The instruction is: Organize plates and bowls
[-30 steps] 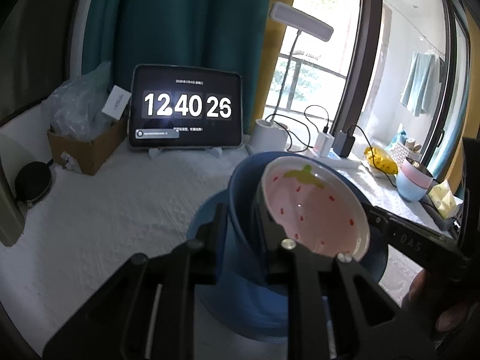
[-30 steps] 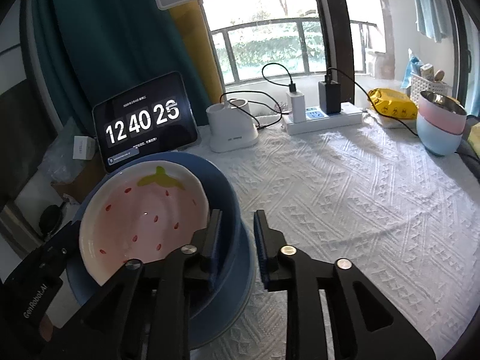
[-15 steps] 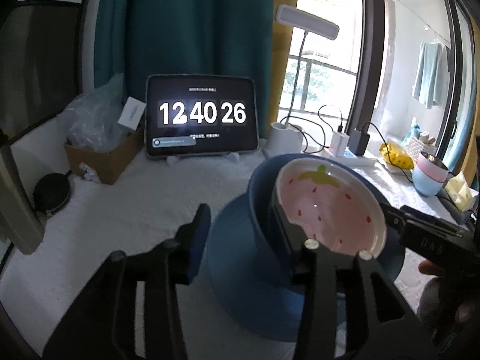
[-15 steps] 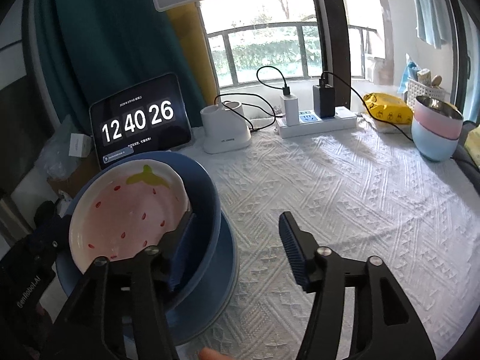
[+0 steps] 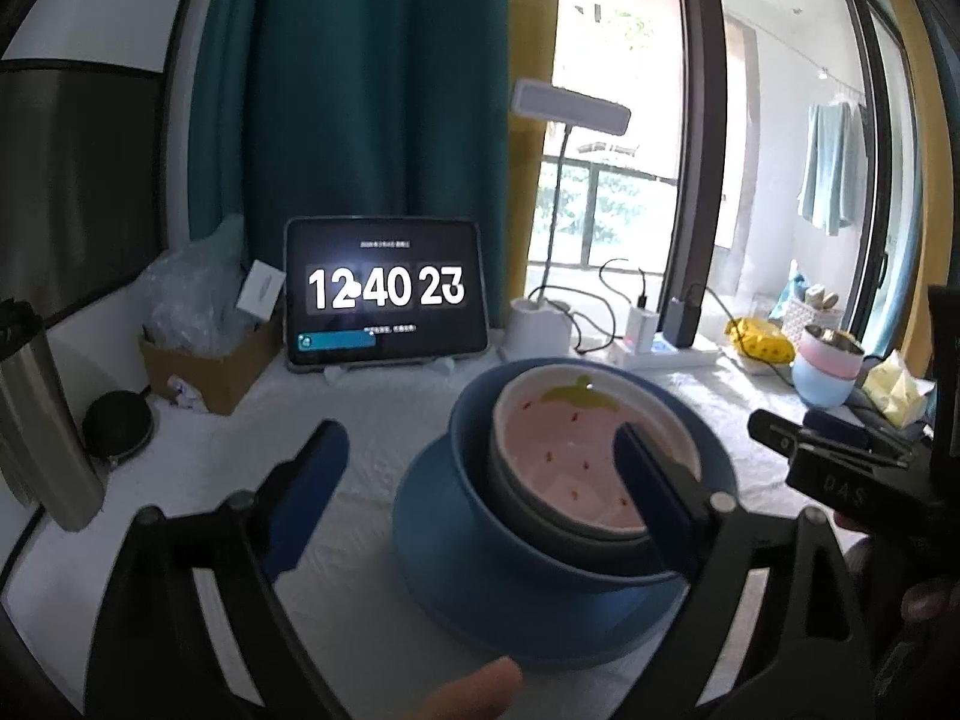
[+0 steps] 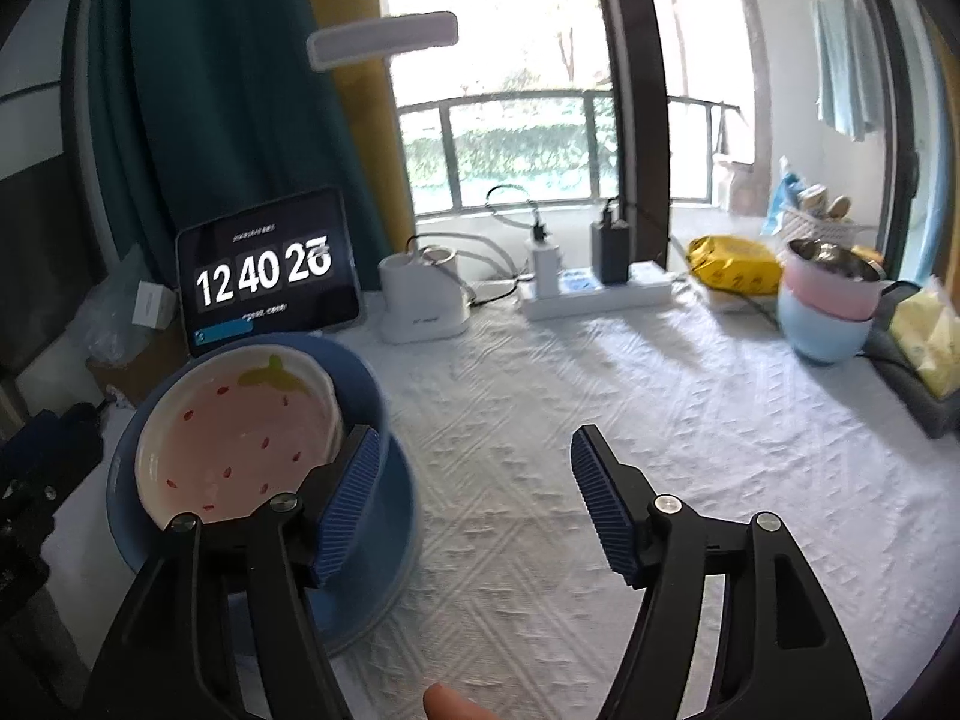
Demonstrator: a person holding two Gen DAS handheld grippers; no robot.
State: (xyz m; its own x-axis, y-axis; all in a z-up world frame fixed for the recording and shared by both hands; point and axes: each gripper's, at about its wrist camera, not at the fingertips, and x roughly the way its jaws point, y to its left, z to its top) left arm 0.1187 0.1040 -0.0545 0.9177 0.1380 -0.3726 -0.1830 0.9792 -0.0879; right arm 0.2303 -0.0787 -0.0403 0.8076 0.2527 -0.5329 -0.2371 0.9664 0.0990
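Release is what shows from the left wrist: the left gripper (image 5: 480,474), a second ago pinching the near wall of the blue bowl (image 5: 480,516), now has its jaws opening wide with nothing gripped, one pad out over the cloth, the other in front of the strawberry bowl (image 5: 576,456), which sits level inside the blue bowl on the blue plate (image 5: 432,558). That stack looks finished and stable. Clear white tablecloth (image 5: 240,450) lies to its left before the tablet (image 5: 384,294). From the right wrist, the right gripper (image 6: 474,504) is likewise opening off the blue bowl's rim, one pad beside it, the other over bare cloth. Wide open table runs rightward to the pink and pale-blue bowls (image 6: 828,306) near the far edge, likely next.
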